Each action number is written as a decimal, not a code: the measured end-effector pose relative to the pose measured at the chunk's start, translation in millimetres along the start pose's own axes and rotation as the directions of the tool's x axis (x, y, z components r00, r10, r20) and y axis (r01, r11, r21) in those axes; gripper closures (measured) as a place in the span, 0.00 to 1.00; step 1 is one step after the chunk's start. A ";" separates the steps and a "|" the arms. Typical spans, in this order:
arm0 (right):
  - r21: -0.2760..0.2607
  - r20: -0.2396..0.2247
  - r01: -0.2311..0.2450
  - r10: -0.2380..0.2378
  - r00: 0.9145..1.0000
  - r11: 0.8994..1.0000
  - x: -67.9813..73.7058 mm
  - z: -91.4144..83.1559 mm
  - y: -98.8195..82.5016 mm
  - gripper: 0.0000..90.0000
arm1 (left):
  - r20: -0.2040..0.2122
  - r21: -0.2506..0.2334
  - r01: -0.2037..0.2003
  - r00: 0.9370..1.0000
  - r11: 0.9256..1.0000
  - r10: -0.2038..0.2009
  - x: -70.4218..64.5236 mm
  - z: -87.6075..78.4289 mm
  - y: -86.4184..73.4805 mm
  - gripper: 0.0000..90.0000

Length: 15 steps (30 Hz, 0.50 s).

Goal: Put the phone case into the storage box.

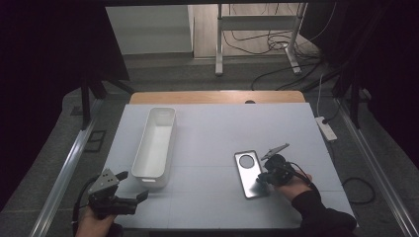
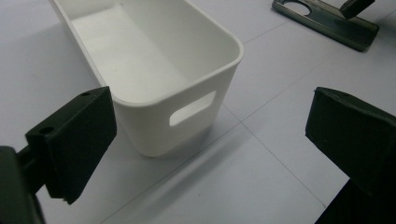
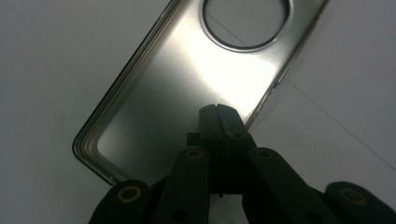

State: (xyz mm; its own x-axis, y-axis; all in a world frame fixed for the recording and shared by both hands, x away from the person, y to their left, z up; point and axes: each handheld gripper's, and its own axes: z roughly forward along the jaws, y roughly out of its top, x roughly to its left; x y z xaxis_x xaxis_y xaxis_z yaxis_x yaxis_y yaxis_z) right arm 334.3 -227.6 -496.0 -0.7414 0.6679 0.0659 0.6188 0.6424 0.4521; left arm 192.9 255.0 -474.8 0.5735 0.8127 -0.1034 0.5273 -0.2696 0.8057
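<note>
A flat, shiny metal plate with rounded corners and a round hole near one end [image 1: 250, 173] lies on the pale grey table top [image 1: 212, 133], well to the right of the long white plastic bin with a slotted handle [image 1: 154, 147], which serves here as the landmark. The right gripper [image 1: 262, 179], held in the person's right hand [image 1: 295, 186], sits over the plate's near right edge, on the far side of the plate from the bin. In the right gripper view its jaws are pressed fully together, tips meeting above the plate [image 3: 196, 79] close to its long edge; they look to be resting on or just over the metal, though I cannot tell whether they actually touch it, and nothing is caught between them. The left gripper [image 1: 132, 188] hangs just in front of the bin's near short end, low over the table. In the left gripper view its two black jaws stand wide apart with nothing between them, and the bin [image 2: 154, 70] with its handle slot faces them, empty inside. The plate [image 2: 327, 18] shows beyond the bin at the upper right.
</note>
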 end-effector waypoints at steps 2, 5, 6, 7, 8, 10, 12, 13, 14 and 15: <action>-0.002 0.014 -0.006 0.007 1.000 1.000 -3.5 -1.2 -1.4 1.00 | 0.000 0.000 0.000 1.000 1.000 0.000 0.0 0.0 0.0 0.03; -0.004 0.032 -0.019 0.020 0.999 1.000 -10.0 -3.3 -3.4 1.00 | 0.000 0.002 0.000 1.000 1.000 0.000 0.3 -0.2 -0.1 0.03; -0.004 0.035 -0.027 0.027 0.999 1.000 -12.3 -4.2 -4.2 1.00 | 0.000 0.002 0.000 1.000 1.000 0.000 0.3 -0.2 -0.1 0.03; -0.008 0.042 -0.031 0.031 0.999 0.999 -15.5 -4.8 -5.5 1.00 | 0.000 0.001 0.001 1.000 1.000 -0.001 0.3 -0.2 -0.1 0.03; -0.008 0.041 -0.040 0.041 0.998 0.999 -17.1 -5.3 -6.1 1.00 | 0.000 0.001 0.001 1.000 1.000 -0.001 0.3 -0.2 -0.1 0.03; -0.008 0.047 -0.049 0.049 0.998 0.999 -21.0 -6.1 -7.8 1.00 | 0.000 0.002 0.000 1.000 1.000 0.000 0.3 -0.2 -0.1 0.03; -0.005 0.051 -0.055 0.055 0.997 0.998 -23.0 -6.1 -8.7 0.99 | 0.000 0.001 0.001 1.000 1.000 -0.001 0.3 -0.1 0.0 0.03; -0.005 0.054 -0.057 0.058 0.997 0.998 -23.0 -5.8 -8.9 0.99 | 0.002 0.000 0.002 1.000 1.000 -0.002 0.3 -0.1 0.0 0.03; -0.005 0.051 -0.058 0.058 0.997 0.998 -22.7 -6.2 -8.8 0.98 | 0.001 0.001 0.001 1.000 1.000 -0.001 0.3 0.0 0.1 0.03; -0.005 0.051 -0.058 0.058 0.997 0.998 -22.7 -6.2 -8.8 0.98 | 0.001 0.001 0.001 1.000 1.000 -0.001 0.3 0.0 0.1 0.03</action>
State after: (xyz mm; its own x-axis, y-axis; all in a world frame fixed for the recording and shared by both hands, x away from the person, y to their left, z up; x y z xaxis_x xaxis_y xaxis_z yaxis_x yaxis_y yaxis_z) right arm 344.1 -250.8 -496.0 -0.6900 0.7223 0.0461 0.6591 0.6007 0.4524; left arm 193.1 255.3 -474.7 0.5736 0.8124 -0.1051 0.5285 -0.2689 0.8052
